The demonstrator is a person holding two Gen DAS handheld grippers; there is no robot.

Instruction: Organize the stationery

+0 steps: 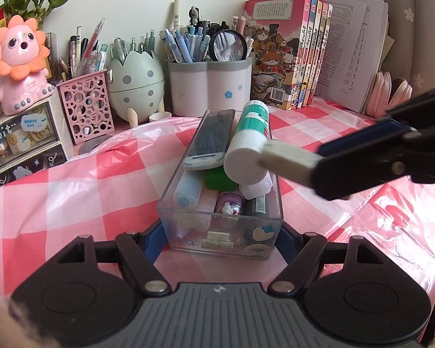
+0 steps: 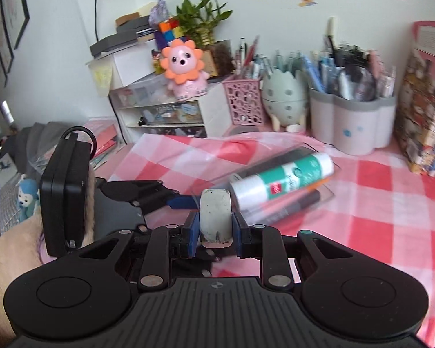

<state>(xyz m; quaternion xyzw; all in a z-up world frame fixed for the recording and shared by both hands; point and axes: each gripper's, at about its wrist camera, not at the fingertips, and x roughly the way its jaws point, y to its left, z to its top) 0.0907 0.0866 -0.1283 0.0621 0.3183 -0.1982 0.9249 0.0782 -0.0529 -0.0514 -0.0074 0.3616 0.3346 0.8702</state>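
A clear plastic box [image 1: 171, 203] stands on the pink checked tablecloth, and my left gripper [image 1: 220, 240] is shut on its near end, a blue pad [image 1: 152, 240] on each side wall. Inside lie a blue tube [image 1: 187, 191], a green item [image 1: 220, 179], a purple trinket [image 1: 229, 203], a black marker [image 1: 256, 206] and a grey case [image 1: 211, 139]. A white-and-green glue stick [image 1: 249, 142] [image 2: 284, 179] rests on top of them. My right gripper [image 2: 216, 223] [image 1: 362, 159] is shut on a worn white eraser [image 2: 216, 217] [image 1: 290, 156]. The eraser's tip meets the glue stick's near end above the box.
Along the wall stand a white pen pot [image 1: 211, 87] with a magnifier, an egg-shaped holder [image 1: 136, 78], a pink lattice holder [image 1: 85, 104], a lion toy [image 1: 20, 63] on small drawers [image 1: 23, 145], and upright books [image 1: 290, 52]. A crinkled plastic sheet [image 1: 124, 142] lies left of the box.
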